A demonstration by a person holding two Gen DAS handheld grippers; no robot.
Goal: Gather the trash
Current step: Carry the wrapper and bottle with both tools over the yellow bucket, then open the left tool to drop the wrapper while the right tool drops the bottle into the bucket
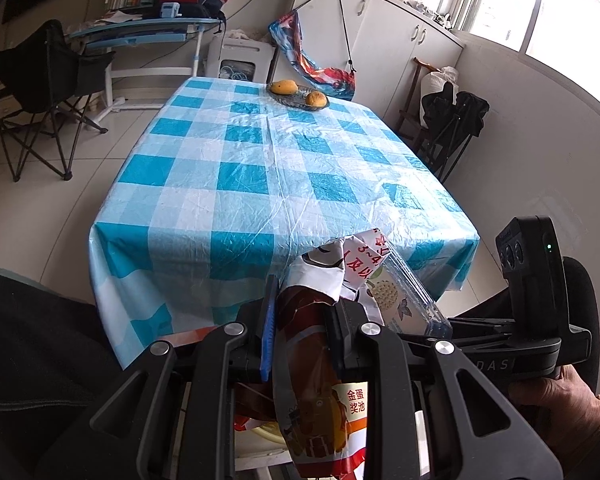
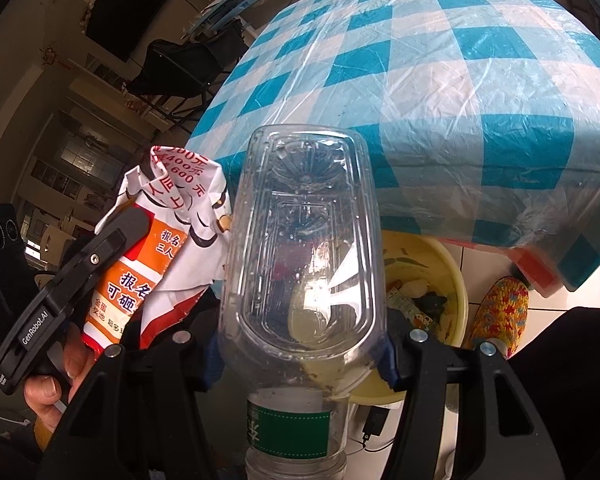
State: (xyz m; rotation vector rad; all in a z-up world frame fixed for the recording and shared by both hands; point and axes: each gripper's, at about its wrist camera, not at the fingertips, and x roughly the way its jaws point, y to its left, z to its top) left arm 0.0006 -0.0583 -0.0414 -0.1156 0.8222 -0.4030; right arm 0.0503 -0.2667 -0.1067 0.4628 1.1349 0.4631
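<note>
the checkered counter (image 1: 236, 184) looks cleared. my left hand-held gripper (image 1: 300, 344) clamps a crumpled flyer (image 1: 312, 380), the right hand-held gripper (image 2: 300, 356) a clear plastic bottle (image 2: 300, 248). next i'd guess both drop into the yellow bin (image 2: 458, 280).

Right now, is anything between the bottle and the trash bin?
Nothing visible. The bottle, clamped in the right gripper, hangs just over the yellow bin on the floor by the table.

The left gripper (image 1: 300, 332) points steeply downward, its jaws clamped narrow on a crumpled flyer (image 1: 320, 360). At four o'clock in its view, a hand (image 1: 560, 404) holds the right gripper's handle. The right gripper (image 2: 300, 344) also tilts down, its jaws set wide against a clear bottle (image 2: 300, 260).
</note>
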